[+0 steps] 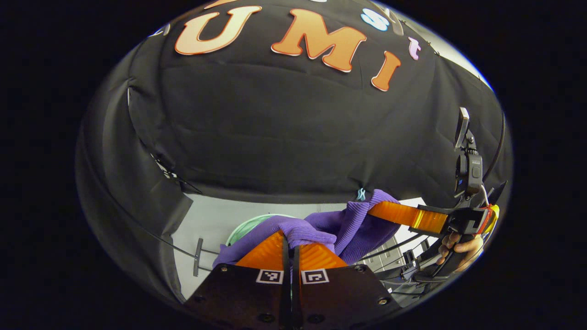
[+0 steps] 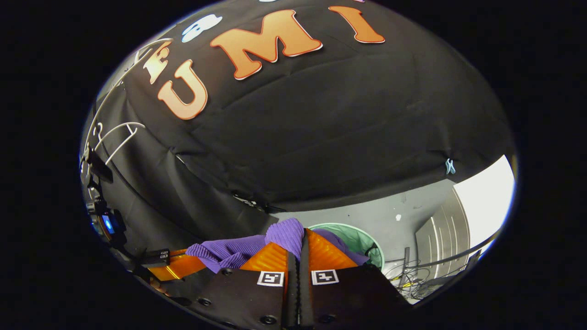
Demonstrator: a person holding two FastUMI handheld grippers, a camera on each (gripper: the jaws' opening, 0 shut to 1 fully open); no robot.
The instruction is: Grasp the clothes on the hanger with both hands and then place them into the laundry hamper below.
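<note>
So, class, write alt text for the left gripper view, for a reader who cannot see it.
The left gripper is shut on a purple ribbed knit garment, and the right gripper, held by a hand, pinches the same cloth at its far end. Behind the garment a round pale green laundry hamper stands on the grey floor.

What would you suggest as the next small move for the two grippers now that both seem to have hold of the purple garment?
Probably lower both together toward the green hamper. The left gripper and right gripper are each closed on the purple garment, which is stretched between them, off the white hanger, and the hamper's rim sits just beyond and below the cloth.
</note>
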